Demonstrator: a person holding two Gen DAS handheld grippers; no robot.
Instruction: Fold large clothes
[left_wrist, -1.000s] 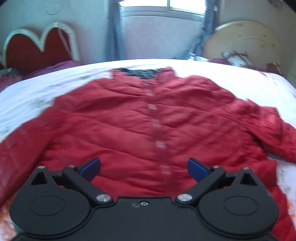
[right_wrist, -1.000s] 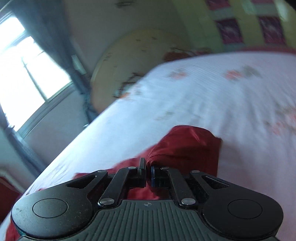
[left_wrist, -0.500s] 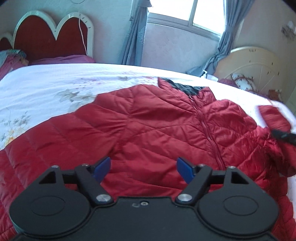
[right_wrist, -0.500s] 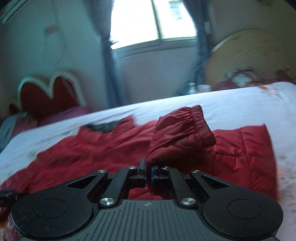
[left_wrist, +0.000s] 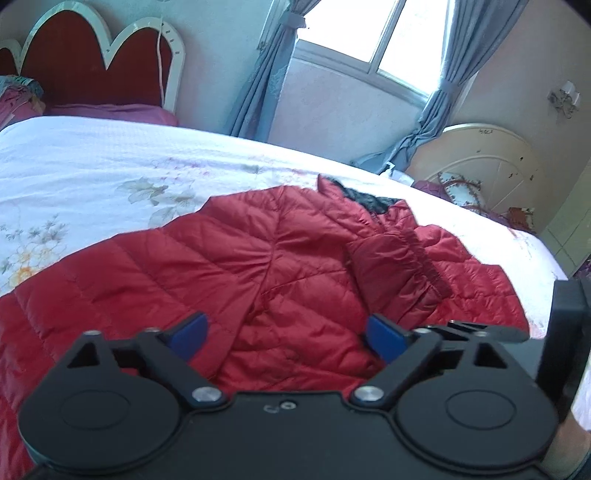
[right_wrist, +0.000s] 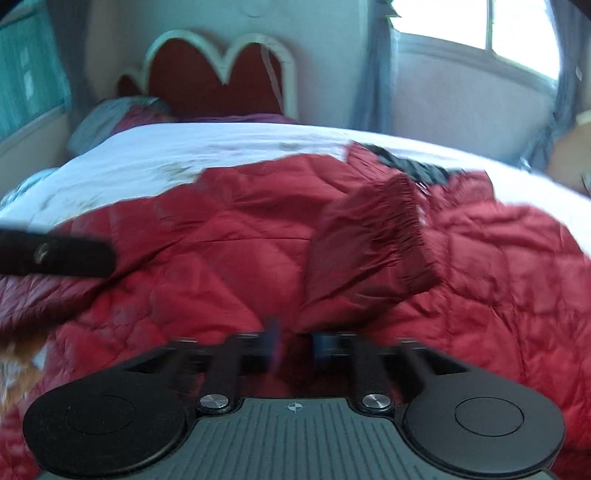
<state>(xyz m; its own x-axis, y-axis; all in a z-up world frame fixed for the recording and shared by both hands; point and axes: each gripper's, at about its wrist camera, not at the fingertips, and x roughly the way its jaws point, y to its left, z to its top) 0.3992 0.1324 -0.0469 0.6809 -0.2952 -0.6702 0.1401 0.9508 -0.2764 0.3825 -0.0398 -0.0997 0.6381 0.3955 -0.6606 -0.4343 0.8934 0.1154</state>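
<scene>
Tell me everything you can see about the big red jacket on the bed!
The red jacket is puffy and quilted, with shiny fabric stitched in diamond shapes. It lies spread out, front up, on the white flowered bedspread. Its collar has a dark lining and points toward the window side. One sleeve, with a gathered elastic cuff, is folded over the chest. The other stretches out flat toward the near edge. Neither hand-held gripper pinches it.

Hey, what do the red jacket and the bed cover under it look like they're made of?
Red jacket: probably a thin synthetic shell such as nylon or polyester over padding. It has a slight sheen, puffy stitched quilting and a gathered elastic cuff.
Bed cover: looks like matte woven cotton or a blend, white with a faded floral print; the exact fibre cannot be told.
</scene>
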